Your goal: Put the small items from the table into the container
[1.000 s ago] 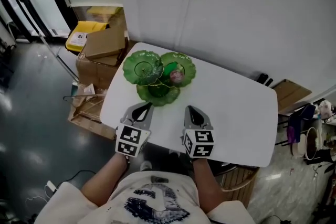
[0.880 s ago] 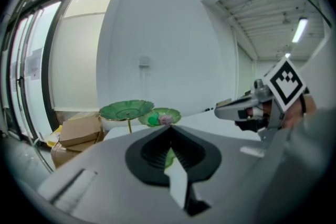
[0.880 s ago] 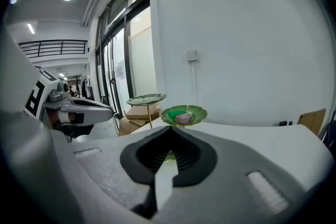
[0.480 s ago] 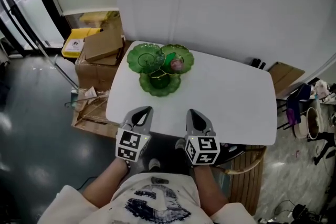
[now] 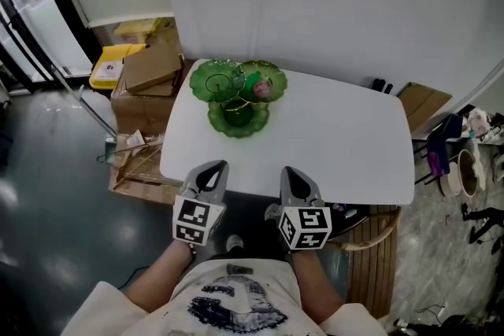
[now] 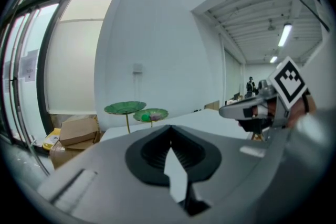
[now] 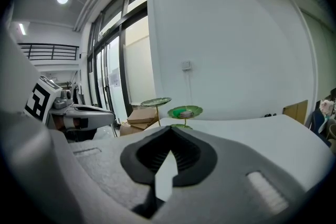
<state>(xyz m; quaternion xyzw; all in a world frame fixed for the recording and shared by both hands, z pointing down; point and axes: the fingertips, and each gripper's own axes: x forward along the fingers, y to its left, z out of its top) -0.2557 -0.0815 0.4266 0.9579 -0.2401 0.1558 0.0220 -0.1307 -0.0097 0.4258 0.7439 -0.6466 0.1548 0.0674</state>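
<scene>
The white table point(image 5: 339, 138) looks bare but for the green dish stand point(image 5: 236, 94) at its upper left, the small items point(image 5: 260, 88) already in its right plate, so I judge it best to stay clear. The left gripper point(image 5: 211, 169) and right gripper point(image 5: 290, 173), lower centre, have jaws pressed together, empty. Only the gripper views show the plates' thin stems.

Worktop point(image 5: 339, 138): plain white. Tiered dish point(image 5: 236, 118): glossy green. Item in it point(image 5: 262, 90): pink. Left tool point(image 5: 209, 171), right tool point(image 5: 291, 174): grey, black-and-white square markers. Cardboard boxes point(image 5: 153, 68): brown. Floor point(image 5: 47, 193): dark grey.
</scene>
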